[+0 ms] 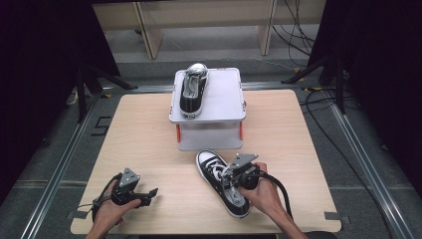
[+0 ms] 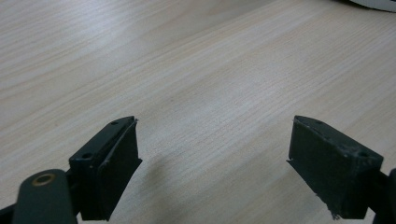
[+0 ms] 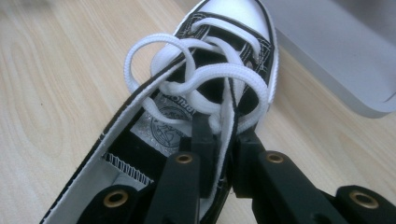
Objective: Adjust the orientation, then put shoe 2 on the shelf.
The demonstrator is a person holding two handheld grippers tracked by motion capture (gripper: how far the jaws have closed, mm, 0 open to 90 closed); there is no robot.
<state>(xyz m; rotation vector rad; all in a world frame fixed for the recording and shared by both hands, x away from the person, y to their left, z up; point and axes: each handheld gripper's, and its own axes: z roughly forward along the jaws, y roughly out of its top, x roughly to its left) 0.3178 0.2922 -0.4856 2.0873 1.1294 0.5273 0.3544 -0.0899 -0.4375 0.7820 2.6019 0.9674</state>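
Nearest me, my right gripper (image 3: 219, 135) pinches one sneaker's (image 1: 221, 181) side wall — my left gripper (image 2: 212, 154) gapes wide. Two sneakers — second (image 1: 193, 90) upper centre on one stand (image 1: 224, 94); insole print unreadable.

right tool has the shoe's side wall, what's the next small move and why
Probably lift the shoe and carry it toward the rack. The right tool is shut on its side wall, and the other shoe already sits on top with bare space beside it.
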